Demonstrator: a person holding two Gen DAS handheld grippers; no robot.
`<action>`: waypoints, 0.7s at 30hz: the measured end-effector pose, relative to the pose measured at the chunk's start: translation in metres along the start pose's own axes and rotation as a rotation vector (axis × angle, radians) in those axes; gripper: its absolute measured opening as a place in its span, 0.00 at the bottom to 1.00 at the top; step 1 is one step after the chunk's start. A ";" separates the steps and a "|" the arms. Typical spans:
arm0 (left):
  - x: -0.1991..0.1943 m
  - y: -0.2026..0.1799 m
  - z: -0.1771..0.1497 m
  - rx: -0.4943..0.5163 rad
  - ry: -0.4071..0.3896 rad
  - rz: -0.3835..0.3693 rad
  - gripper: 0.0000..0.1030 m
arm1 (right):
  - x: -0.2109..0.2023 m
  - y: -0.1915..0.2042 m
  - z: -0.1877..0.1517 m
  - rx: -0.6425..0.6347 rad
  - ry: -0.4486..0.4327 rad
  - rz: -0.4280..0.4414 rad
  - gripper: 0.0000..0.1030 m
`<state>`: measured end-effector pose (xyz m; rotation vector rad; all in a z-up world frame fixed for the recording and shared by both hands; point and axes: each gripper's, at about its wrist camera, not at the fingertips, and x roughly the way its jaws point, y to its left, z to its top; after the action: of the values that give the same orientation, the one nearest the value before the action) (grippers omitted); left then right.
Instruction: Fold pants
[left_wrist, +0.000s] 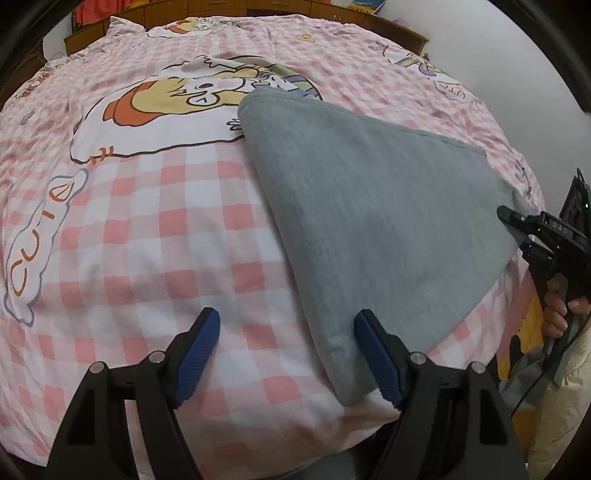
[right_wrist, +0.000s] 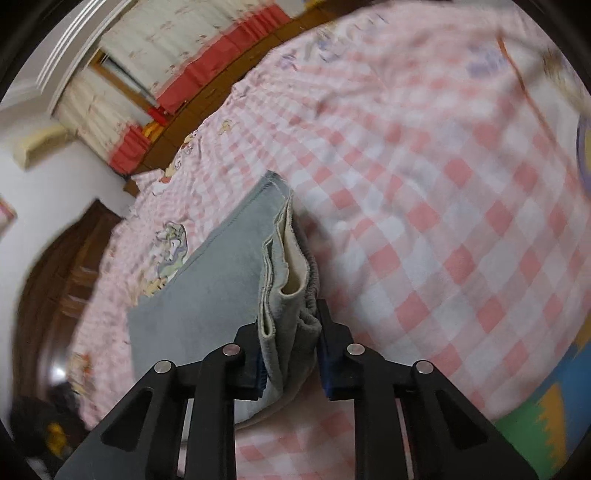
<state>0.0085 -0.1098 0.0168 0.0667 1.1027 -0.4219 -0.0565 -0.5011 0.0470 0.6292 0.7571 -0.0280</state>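
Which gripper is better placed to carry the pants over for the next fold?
Right. The right gripper is shut on the gray pants at the layered edge; the left gripper is open, gripping nothing.

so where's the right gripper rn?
Right gripper is clamped on the bunched edge of the grey pants on the pink checked bedspread; the left wrist view shows it at the far right.

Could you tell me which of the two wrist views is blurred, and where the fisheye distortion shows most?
Left wrist view: sharp; the pink checked bedsheet bulges like a dome and the folded grey fleece pants look crisp. Right wrist view: motion blur smears the sheet's checks and the red-trimmed curtains, while the right gripper, clamped on the pants' waistband, stays sharp.
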 end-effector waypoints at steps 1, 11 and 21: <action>-0.002 0.002 0.000 -0.008 -0.001 -0.007 0.77 | -0.003 0.010 0.000 -0.048 -0.014 -0.035 0.20; -0.032 0.029 -0.001 -0.081 -0.072 0.026 0.77 | -0.031 0.136 -0.026 -0.590 -0.133 -0.265 0.20; -0.054 0.060 -0.005 -0.139 -0.133 0.032 0.77 | 0.007 0.233 -0.098 -0.943 -0.066 -0.221 0.20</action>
<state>0.0056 -0.0376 0.0531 -0.0651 0.9957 -0.3157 -0.0565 -0.2560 0.1100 -0.3507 0.6805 0.1022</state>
